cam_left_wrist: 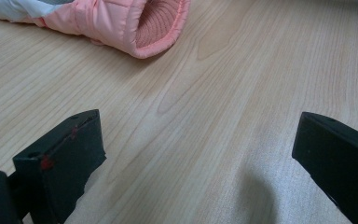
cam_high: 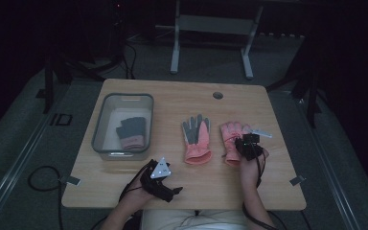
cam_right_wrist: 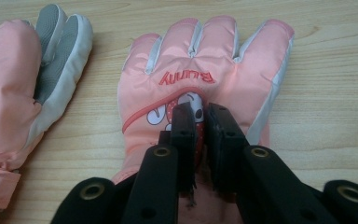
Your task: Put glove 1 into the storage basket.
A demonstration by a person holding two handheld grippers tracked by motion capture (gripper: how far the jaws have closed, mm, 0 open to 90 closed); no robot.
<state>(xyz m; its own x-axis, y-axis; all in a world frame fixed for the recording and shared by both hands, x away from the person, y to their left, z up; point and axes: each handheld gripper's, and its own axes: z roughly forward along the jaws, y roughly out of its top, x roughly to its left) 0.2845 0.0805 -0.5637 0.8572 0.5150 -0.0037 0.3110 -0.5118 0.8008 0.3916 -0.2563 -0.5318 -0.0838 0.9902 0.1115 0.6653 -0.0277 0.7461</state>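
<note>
The right gripper (cam_right_wrist: 200,119) sits low on the back of the pink glove (cam_right_wrist: 205,74), its jaws drawn nearly together with a fold of the printed fabric between the pads, so it looks to be pinching the glove near the cuff end; the grip seems light. This glove lies palm down at the right of the tabletop (cam_high: 182,98), fingers pointing to the far edge. I judge the step in hand to be the pick-up of this glove, and the next move calls for a firm pinch, then a lift and a carry leftward to the grey bin (cam_high: 100,125), where a darker glove (cam_high: 133,132) already rests. Just left of the held glove lies its partner (cam_high: 196,139), palm up with grey pads showing. The left gripper (cam_left_wrist: 196,158) rests near the front edge at the left, jaws wide apart and holding nothing.
</note>
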